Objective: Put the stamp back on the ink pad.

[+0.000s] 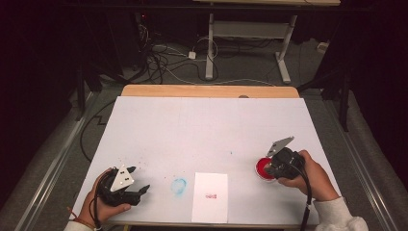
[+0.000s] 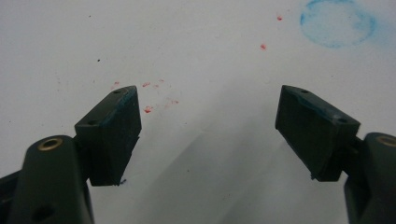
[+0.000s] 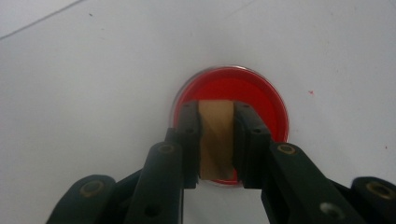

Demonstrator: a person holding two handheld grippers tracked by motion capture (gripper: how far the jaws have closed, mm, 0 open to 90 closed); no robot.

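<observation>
Below, we see the right tongs (image 3: 217,140) pinching a tan wooden block (image 3: 216,137) directly over a round red ink dish (image 3: 261,100) on the white desk (image 1: 202,125). Our left tongs (image 2: 208,130) are spread wide and empty; beyond them lies a blue ring stain (image 2: 337,22), with a white card (image 1: 210,197) lying between both tongs.

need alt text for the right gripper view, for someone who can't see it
The right tongs are shut on a small tan wooden block, holding it over a round dish of red ink. The dish sits on a white table with a few tiny red specks off to the right.
</observation>
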